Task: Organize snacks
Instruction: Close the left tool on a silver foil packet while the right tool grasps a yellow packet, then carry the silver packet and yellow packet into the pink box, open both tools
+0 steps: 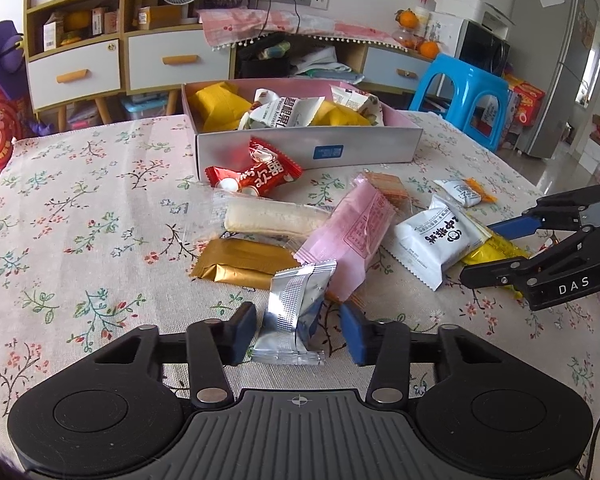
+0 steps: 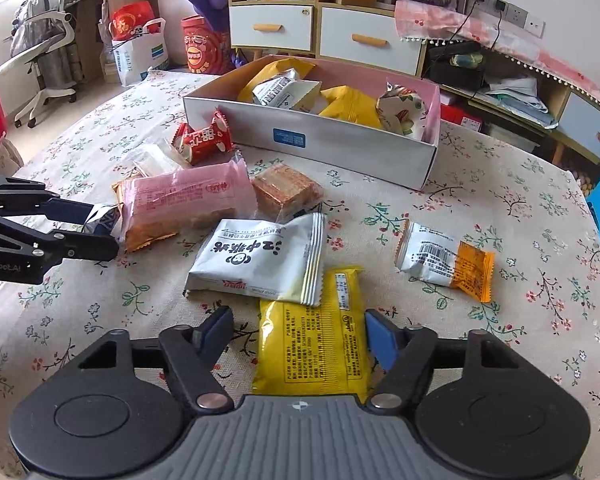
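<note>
Snack packets lie scattered on a floral tablecloth in front of a shallow cardboard box (image 1: 308, 148) that holds several packets. My left gripper (image 1: 298, 330) is open, its fingers on either side of a silver foil packet (image 1: 296, 312), with gaps on both sides. My right gripper (image 2: 298, 334) is open around a yellow packet (image 2: 314, 344), which lies flat between the fingers; the right blue pad touches or nearly touches its edge. The box also shows in the right wrist view (image 2: 312, 144). The right gripper shows in the left wrist view (image 1: 496, 250), the left gripper in the right wrist view (image 2: 100, 228).
On the cloth lie a pink packet (image 1: 350, 232), a gold packet (image 1: 240, 262), a red packet (image 1: 260, 172), a clear-wrapped roll (image 1: 272, 220), a white packet (image 2: 260, 260) and a white-orange packet (image 2: 446, 260). A blue stool (image 1: 460, 92) stands beyond the table's far right edge.
</note>
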